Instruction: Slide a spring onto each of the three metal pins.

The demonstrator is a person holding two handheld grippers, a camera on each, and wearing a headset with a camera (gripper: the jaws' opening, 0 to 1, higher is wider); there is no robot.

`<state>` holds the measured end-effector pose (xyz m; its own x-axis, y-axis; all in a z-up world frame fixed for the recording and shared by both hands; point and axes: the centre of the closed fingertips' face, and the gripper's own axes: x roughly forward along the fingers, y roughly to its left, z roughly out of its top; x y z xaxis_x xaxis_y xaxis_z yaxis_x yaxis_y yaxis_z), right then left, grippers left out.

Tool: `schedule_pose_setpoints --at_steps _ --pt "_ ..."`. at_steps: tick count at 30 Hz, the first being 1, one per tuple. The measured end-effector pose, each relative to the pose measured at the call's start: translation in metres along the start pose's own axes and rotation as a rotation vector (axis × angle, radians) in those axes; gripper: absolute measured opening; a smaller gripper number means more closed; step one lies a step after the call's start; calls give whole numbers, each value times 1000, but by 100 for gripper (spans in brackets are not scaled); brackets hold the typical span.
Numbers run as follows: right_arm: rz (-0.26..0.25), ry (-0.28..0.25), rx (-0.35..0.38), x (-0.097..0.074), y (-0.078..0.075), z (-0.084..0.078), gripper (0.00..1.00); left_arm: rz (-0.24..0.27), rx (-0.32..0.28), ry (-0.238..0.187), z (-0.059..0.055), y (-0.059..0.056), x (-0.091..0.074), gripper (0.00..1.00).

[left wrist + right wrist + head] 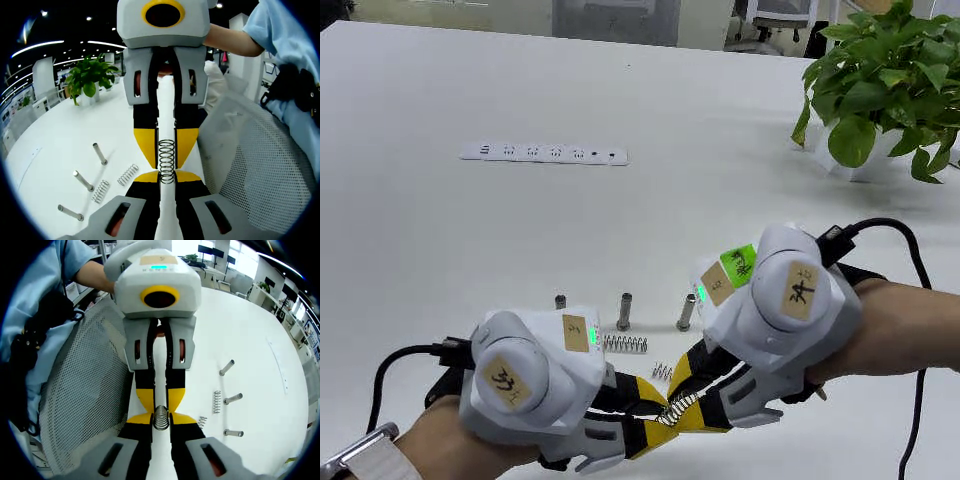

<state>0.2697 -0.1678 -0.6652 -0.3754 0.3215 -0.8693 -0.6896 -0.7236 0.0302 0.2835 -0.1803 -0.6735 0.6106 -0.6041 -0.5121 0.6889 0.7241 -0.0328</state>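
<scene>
The spring (677, 408) is off the table, held low at the near edge of the white workbench (440, 230), where the two grippers meet tip to tip. The left gripper (658, 418) reaches in from the left and the right gripper (688, 398) comes down from the right. Their yellow-and-black jaws point at each other.

In the left gripper view the spring runs lengthwise along the jaws. Its near end is pinched between that gripper's own tips and the rest lies between the right gripper's jaws, filling the gap there. In the right gripper view the spring is seen end-on, gripped between that gripper's own tips, with the left gripper's jaws closed to a narrow slot just beyond it. Both pairs of jaws are drawn in tight on the same spring.

Just beyond the grippers, three metal pins (624, 311) stand upright in a row across the bench, apart from one another. Two loose springs lie flat between the pins and the grippers. The longer spring (625, 344) lies just in front of the middle pin, and the shorter spring (662, 371) lies nearer the jaw tips.

A black cable (895, 232) loops out from the right gripper. Farther back a white power strip (543, 153) lies flat, and a leafy potted plant (885, 80) stands at the far right. The gripper views show a mesh chair back (250, 165) and a light-blue sleeve (280, 30).
</scene>
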Motion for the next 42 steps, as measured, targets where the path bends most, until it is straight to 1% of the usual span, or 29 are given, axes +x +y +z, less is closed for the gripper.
schedule_pose_setpoints --at_steps 4,9,18,24,25,29,33,36,39,40,41,42 --pt "9 6 -2 1 1 0 14 -4 1 0 1 -1 1 9" --pt "19 18 -12 3 3 -1 13 -7 9 11 1 -2 2 9" --pt "37 50 -37 5 4 -1 13 -17 31 37 -3 -2 2 9" --pt "45 63 -49 6 5 -1 13 -29 37 45 -3 -4 2 9" --pt "45 68 -61 6 5 -1 13 -31 35 46 -3 -4 3 9" --pt "43 71 -45 7 4 -2 12 -26 28 49 -4 -3 4 9" --pt "44 69 -33 7 2 -1 12 -11 0 34 -4 -2 3 10" --pt "39 61 -27 6 0 0 12 9 -27 13 -3 1 2 10" --pt "22 53 -17 4 -5 1 12 53 -60 -17 -2 7 -2 11" --pt "20 48 -12 3 -6 1 12 67 -78 -35 -1 9 -4 12" --pt "17 45 -10 2 -7 2 12 80 -87 -42 -1 11 -6 13" --pt "13 43 -10 1 -7 2 12 91 -89 -36 -4 13 -8 15"
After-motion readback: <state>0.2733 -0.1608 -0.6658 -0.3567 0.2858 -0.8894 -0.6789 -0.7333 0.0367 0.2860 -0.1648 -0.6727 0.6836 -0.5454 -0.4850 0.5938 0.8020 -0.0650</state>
